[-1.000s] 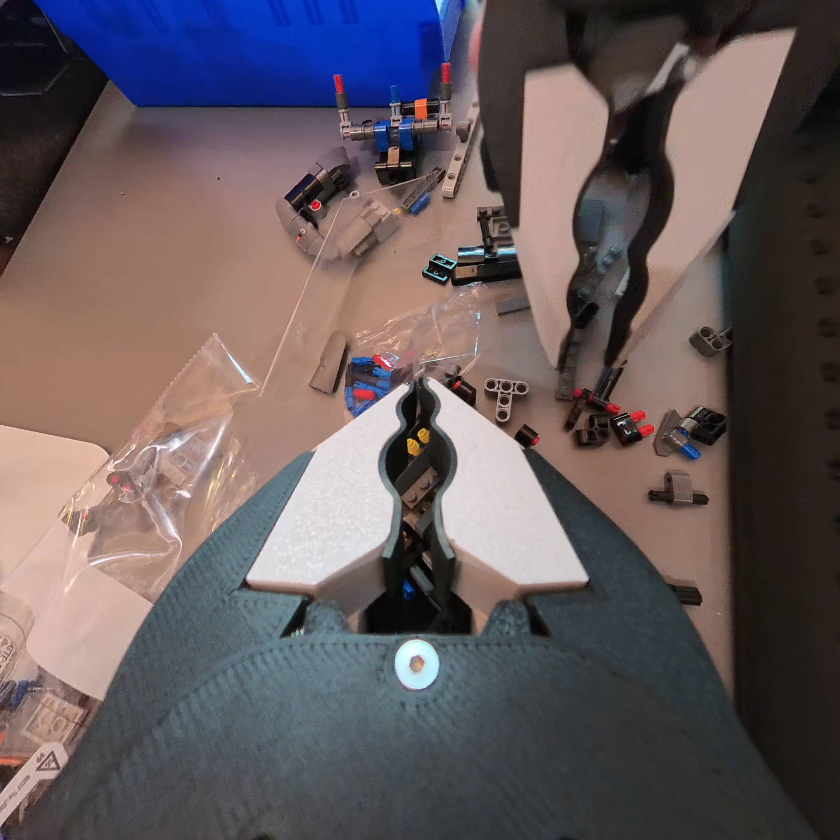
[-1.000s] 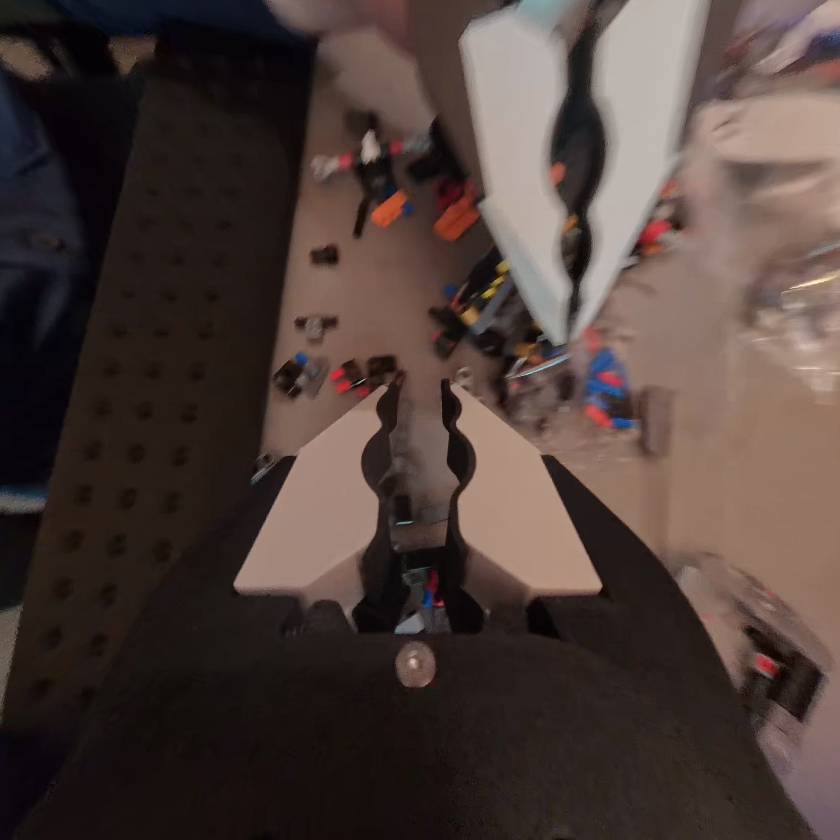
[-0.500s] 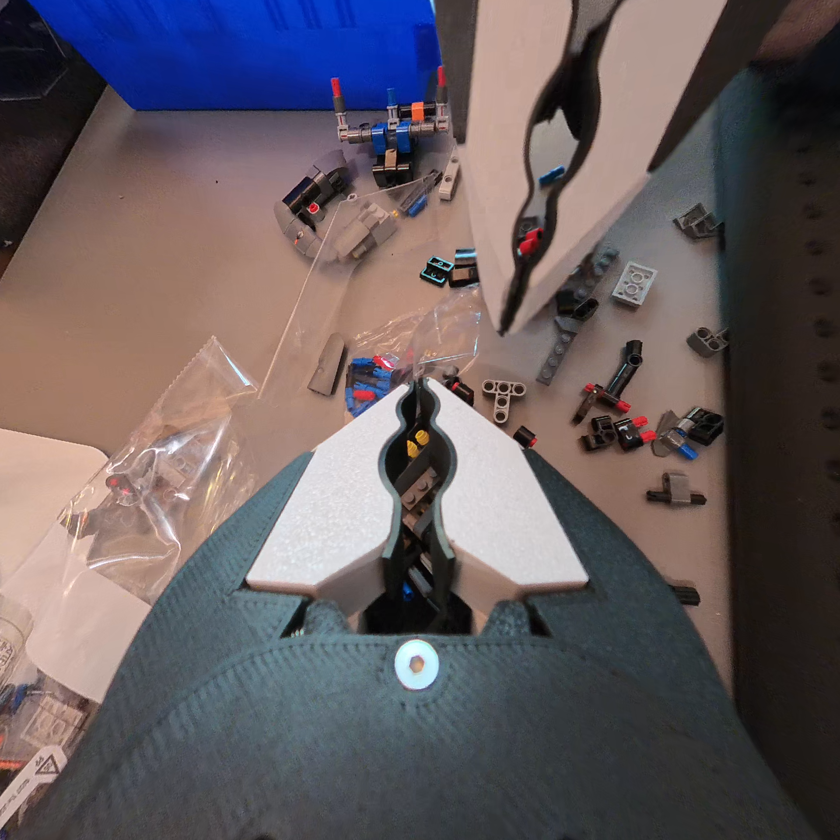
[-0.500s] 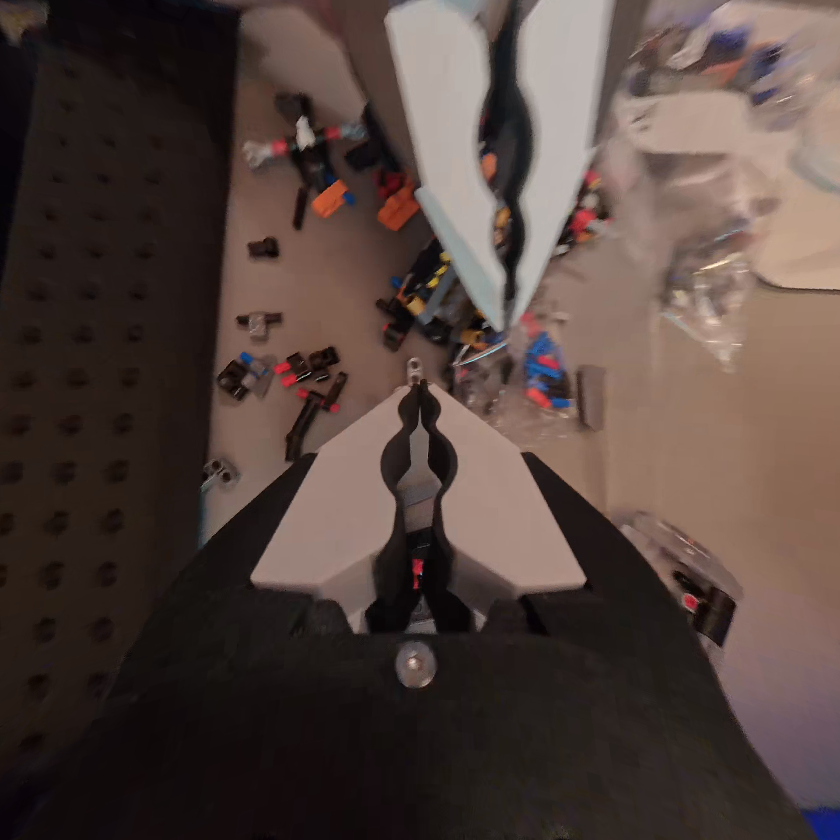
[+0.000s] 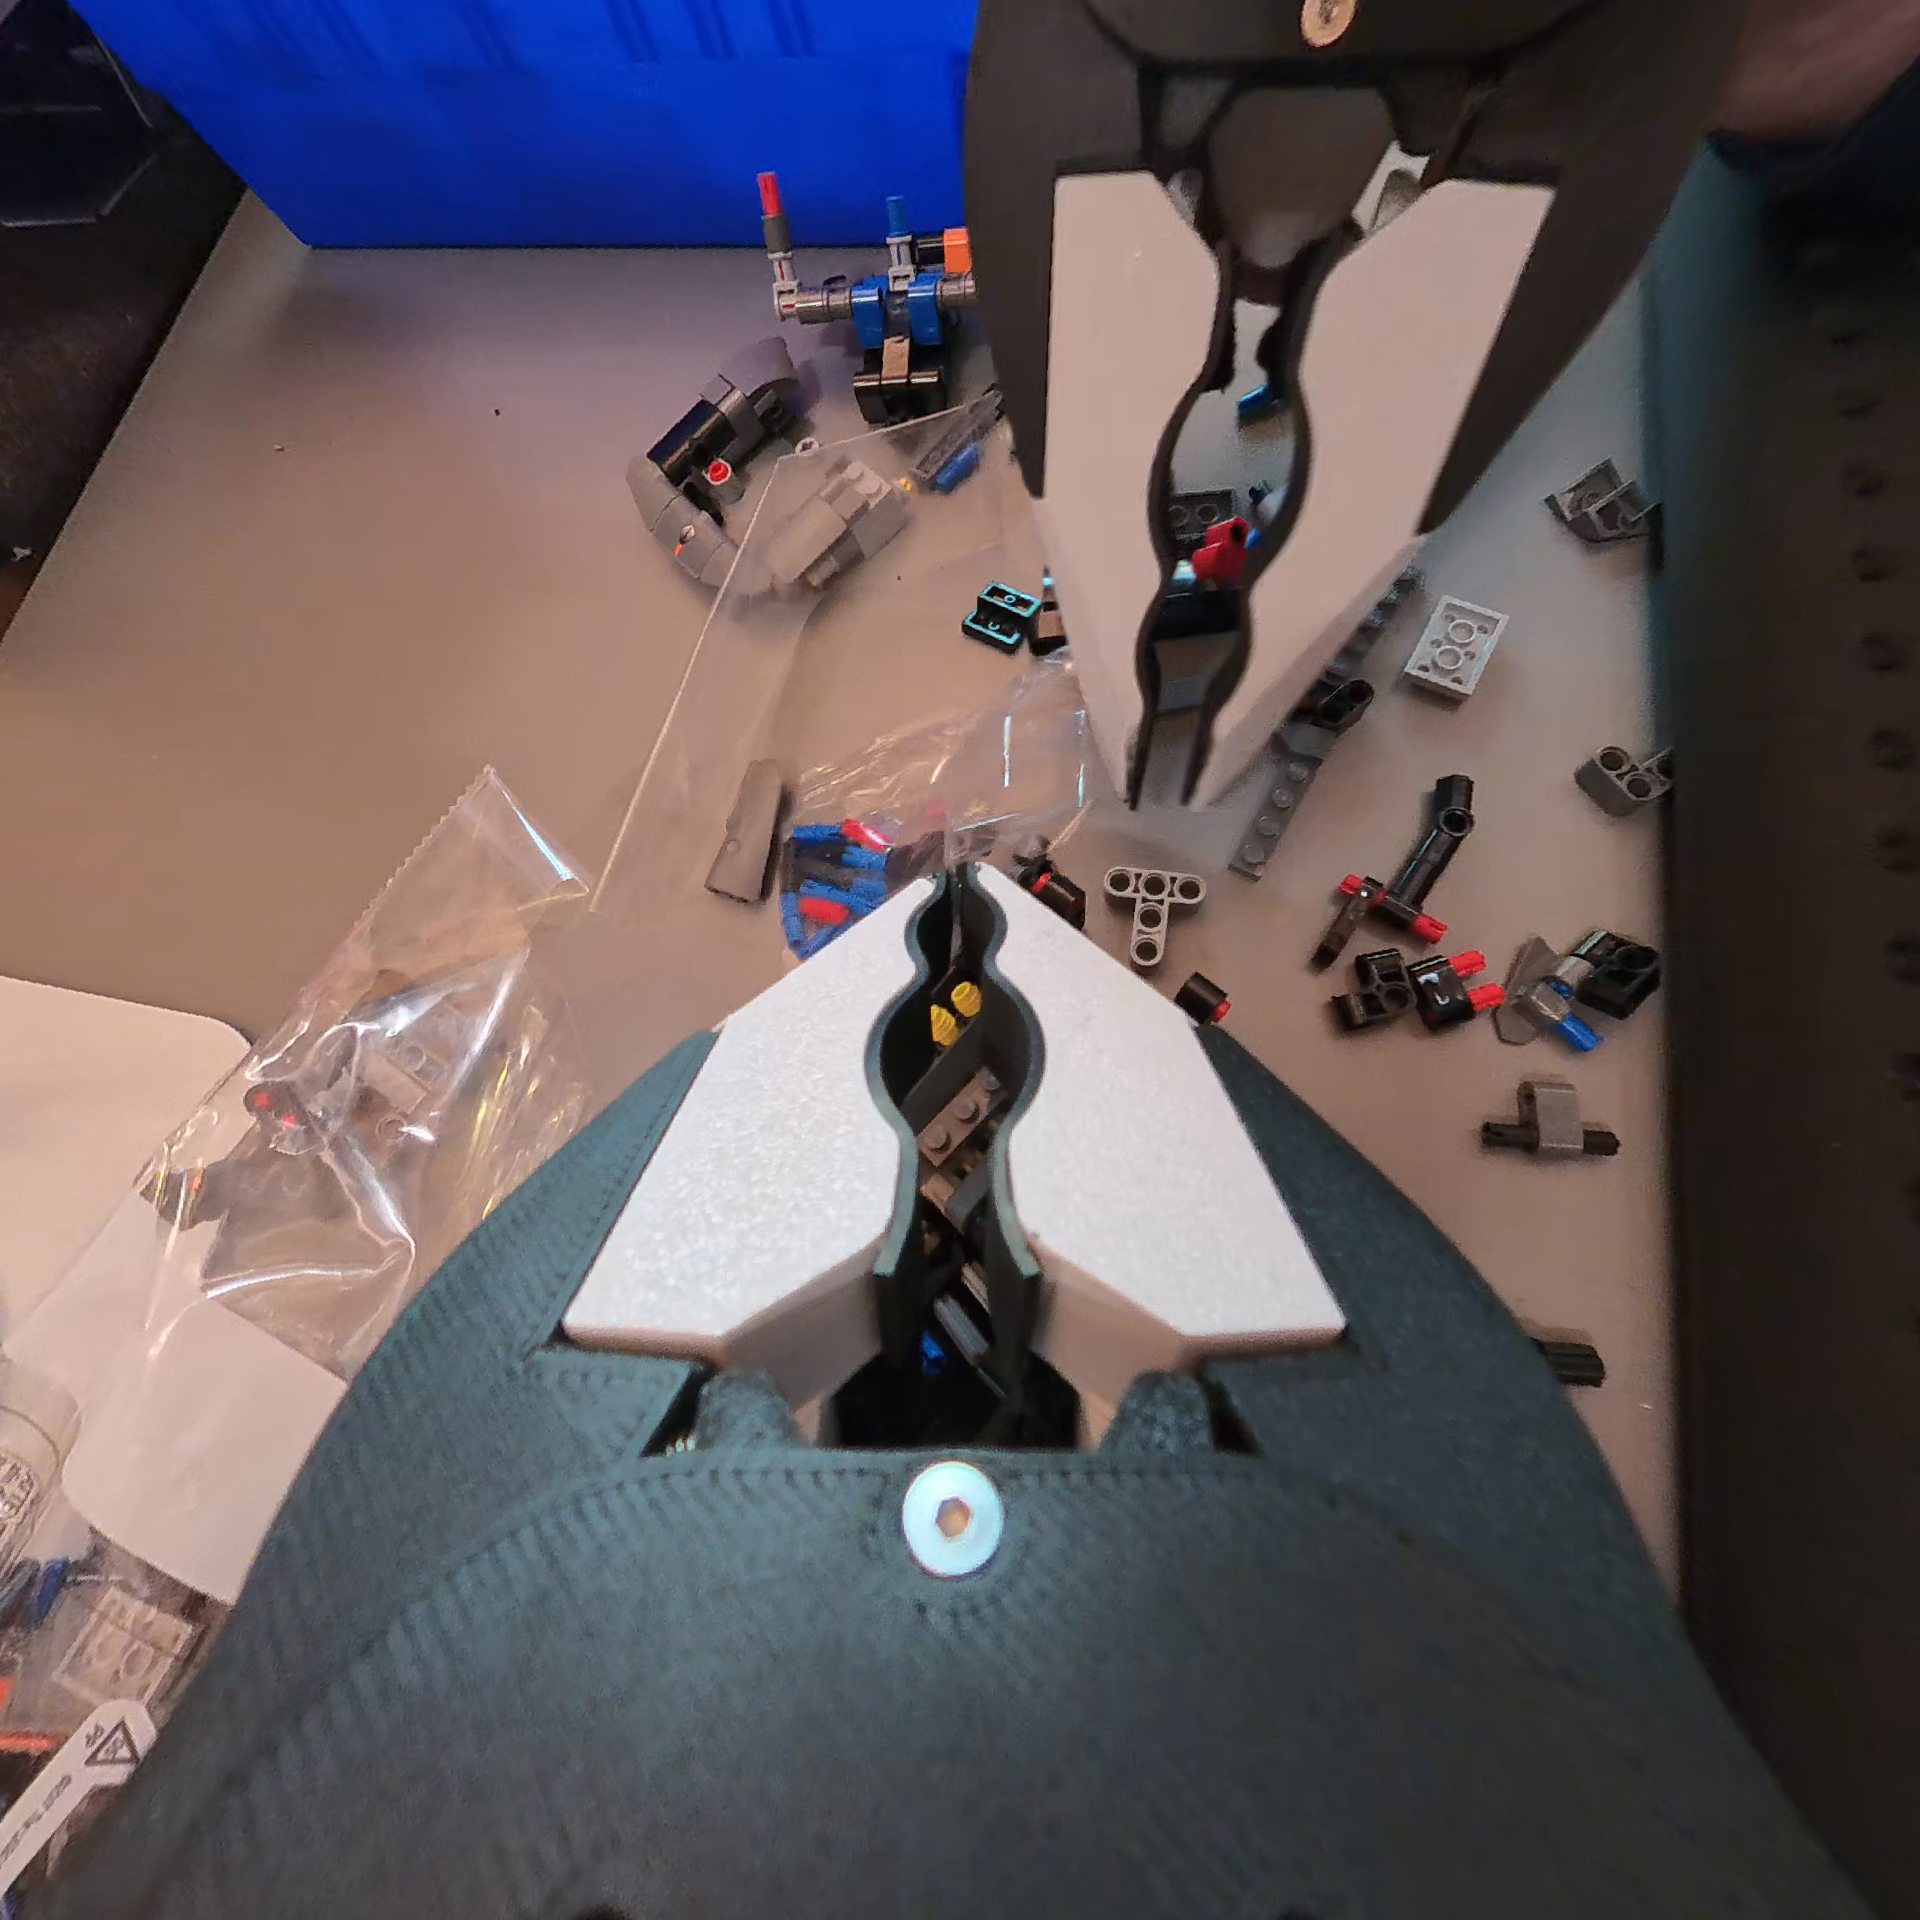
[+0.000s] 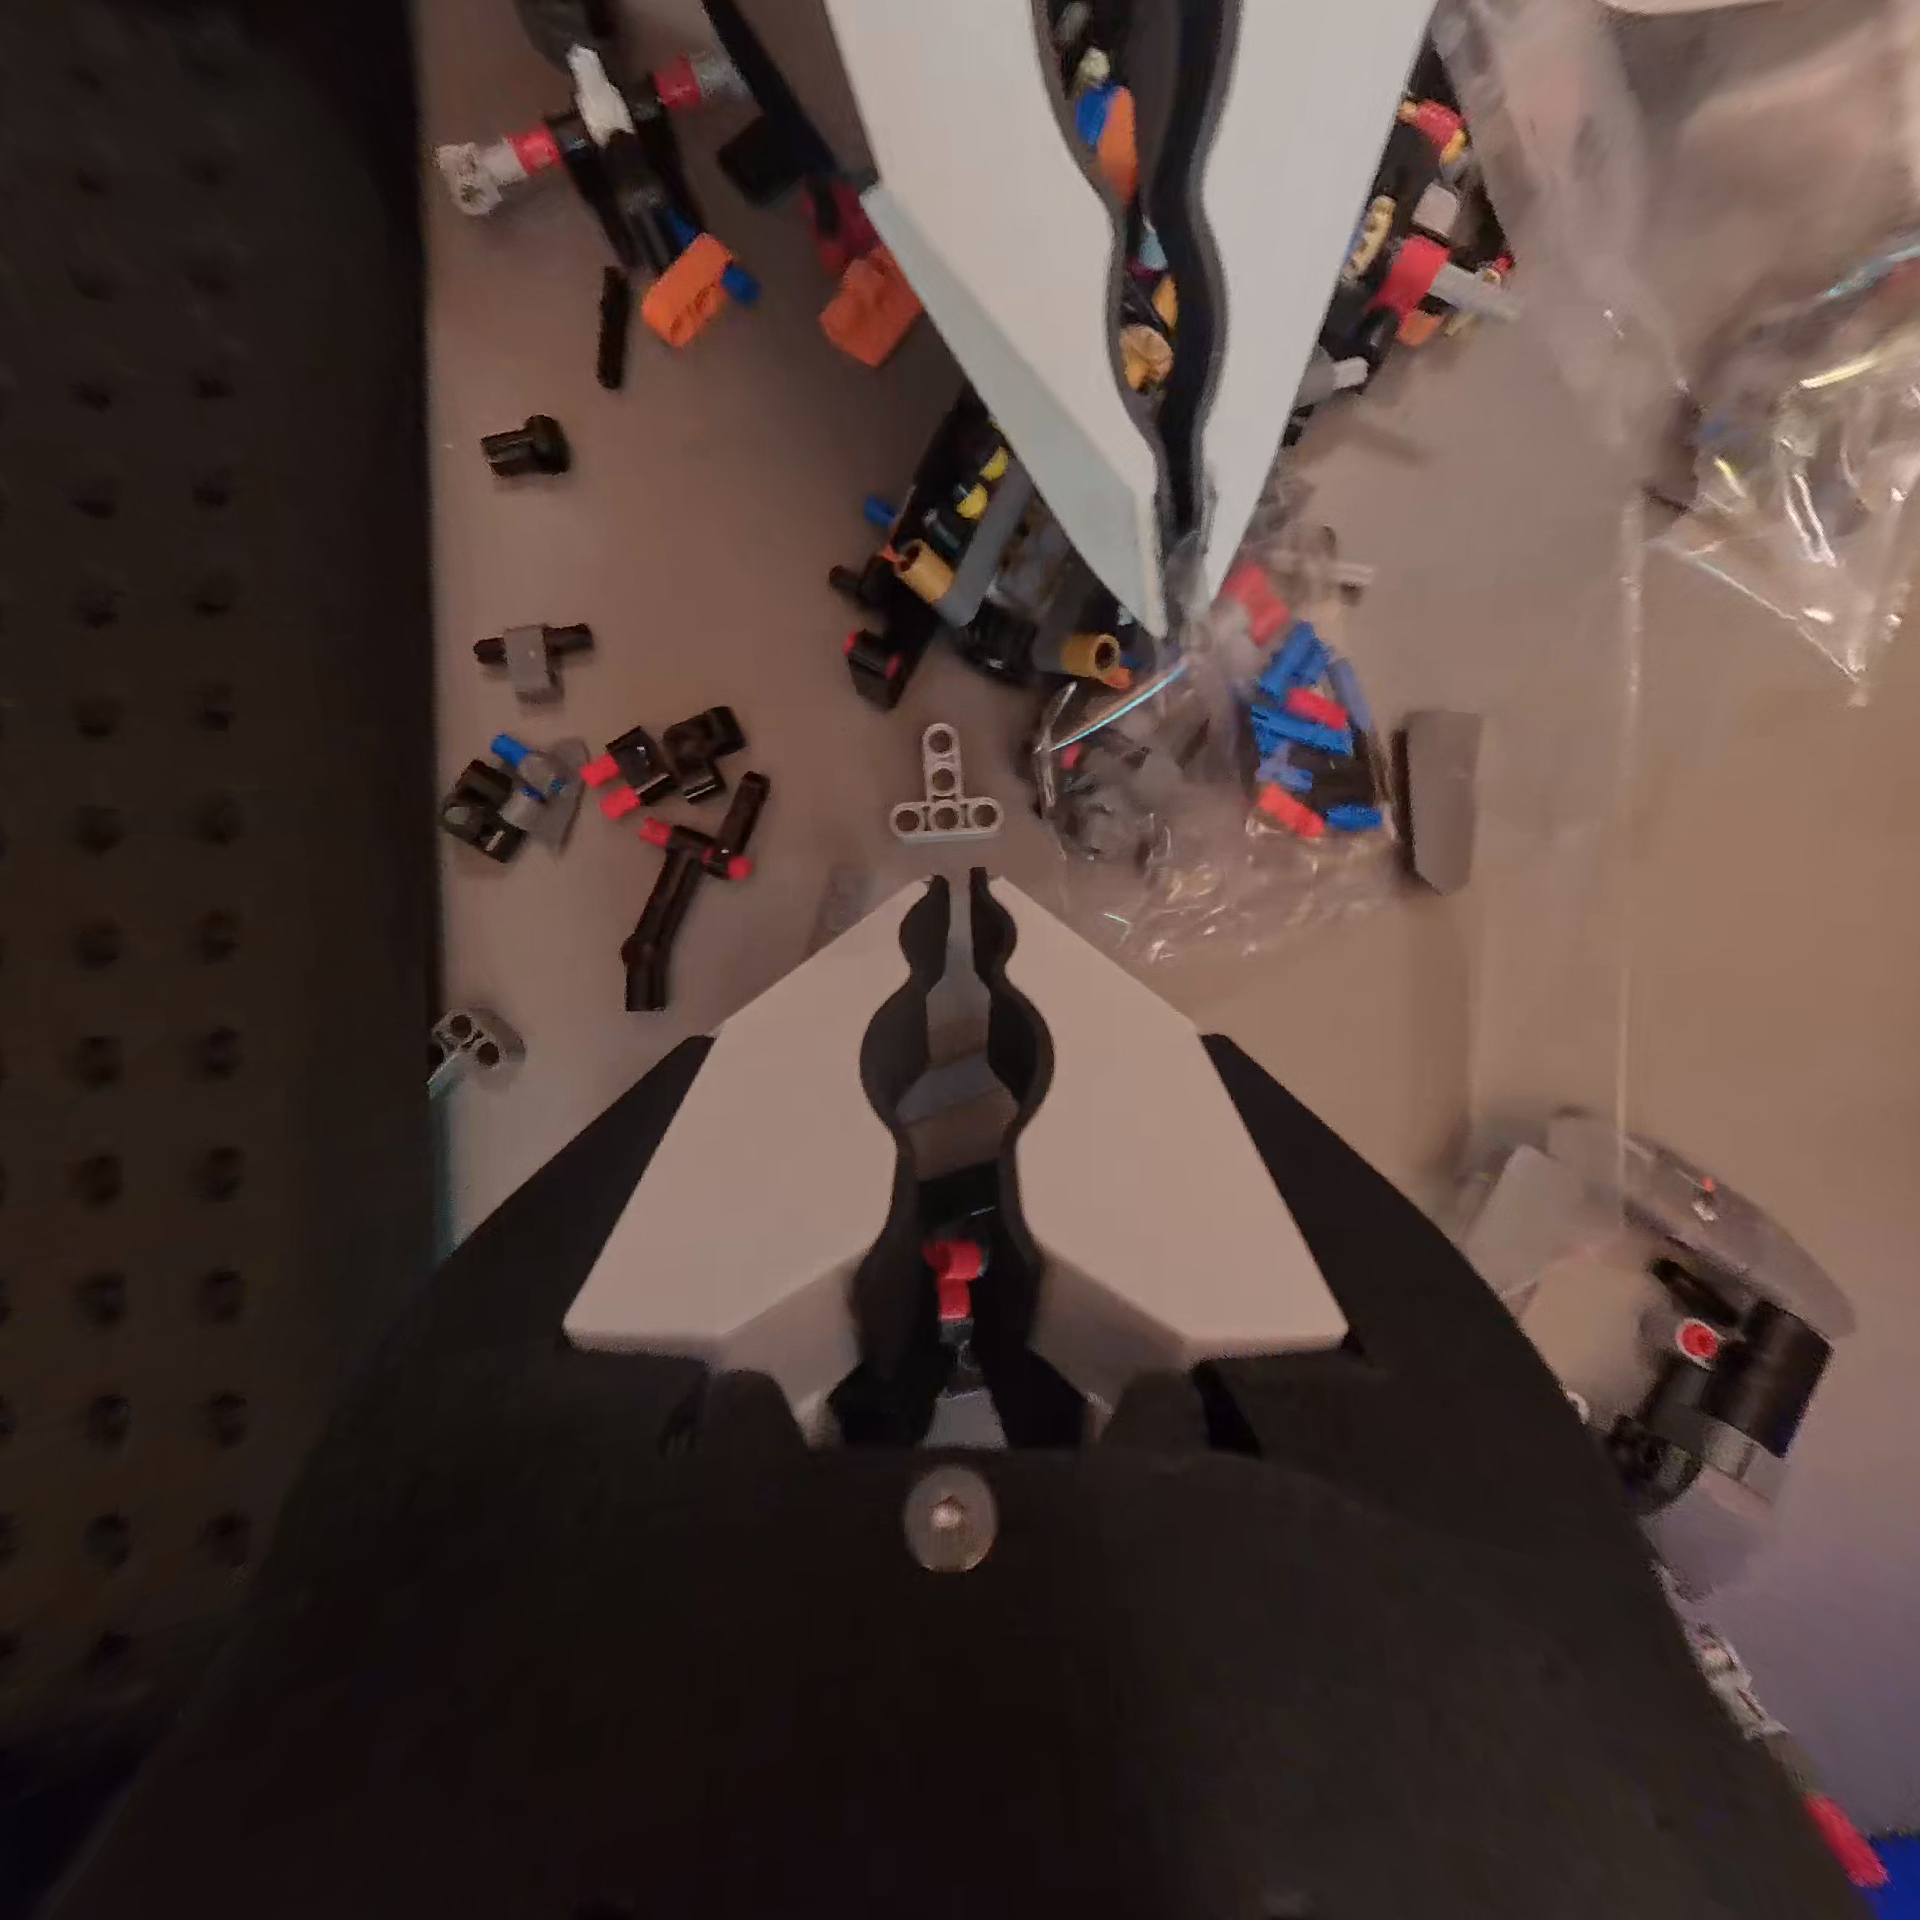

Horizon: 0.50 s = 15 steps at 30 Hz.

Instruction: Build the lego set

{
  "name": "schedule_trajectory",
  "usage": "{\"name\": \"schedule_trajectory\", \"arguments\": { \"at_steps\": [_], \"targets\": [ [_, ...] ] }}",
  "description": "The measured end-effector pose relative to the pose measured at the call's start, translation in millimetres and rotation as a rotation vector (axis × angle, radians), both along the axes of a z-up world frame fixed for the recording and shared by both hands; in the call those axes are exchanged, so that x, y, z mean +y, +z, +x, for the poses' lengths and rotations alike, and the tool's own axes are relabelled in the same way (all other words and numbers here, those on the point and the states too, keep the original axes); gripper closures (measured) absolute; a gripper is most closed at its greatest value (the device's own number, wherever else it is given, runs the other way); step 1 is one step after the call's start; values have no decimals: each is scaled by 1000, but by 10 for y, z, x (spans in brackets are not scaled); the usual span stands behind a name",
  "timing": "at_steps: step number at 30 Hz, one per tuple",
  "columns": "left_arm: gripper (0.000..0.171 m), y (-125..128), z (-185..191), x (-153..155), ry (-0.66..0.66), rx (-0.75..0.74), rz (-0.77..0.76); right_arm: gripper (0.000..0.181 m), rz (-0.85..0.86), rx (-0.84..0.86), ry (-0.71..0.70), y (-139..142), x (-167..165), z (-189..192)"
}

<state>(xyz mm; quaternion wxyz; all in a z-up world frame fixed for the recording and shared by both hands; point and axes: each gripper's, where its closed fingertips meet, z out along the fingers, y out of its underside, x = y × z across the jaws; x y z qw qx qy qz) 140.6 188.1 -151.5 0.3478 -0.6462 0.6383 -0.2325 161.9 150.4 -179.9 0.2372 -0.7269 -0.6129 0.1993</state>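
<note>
My left gripper (image 5: 961,883) is low over the grey table, its tips shut on the edge of a clear bag of blue and red pins (image 5: 852,873). It also shows in the right wrist view (image 6: 1179,613) with the bag (image 6: 1299,748) bunched at its tip. My right gripper (image 6: 956,883) points down with a narrow gap between its tips and holds nothing. A light grey T-shaped beam (image 6: 943,800) lies just ahead of it. In the left wrist view the right gripper (image 5: 1166,795) hovers beside a long dark grey plate (image 5: 1283,790), with the T-beam (image 5: 1153,899) close by.
Loose black, red and blue pieces lie around, including a bent black beam (image 5: 1423,862) and a light grey plate (image 5: 1455,644). A blue-black sub-assembly (image 5: 894,312) and a grey curved one (image 5: 717,457) sit farther back. A black perforated board (image 5: 1787,935), a blue bin (image 5: 520,104) and a larger bag (image 5: 364,1091) border the area. Left tips to right tips: about 6 cm.
My right gripper closed from wide open to a narrow gap, lifted off the long grey plate and moved toward the T-beam. My left gripper has not moved.
</note>
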Motion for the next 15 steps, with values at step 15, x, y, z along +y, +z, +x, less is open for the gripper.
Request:
{"name": "schedule_trajectory", "arguments": {
  "at_steps": [15],
  "targets": [
    [171, 11, -1, -3, -1, -5, -1, 165, -69, -17, 308, -115, -611, -385]
  ]
}}
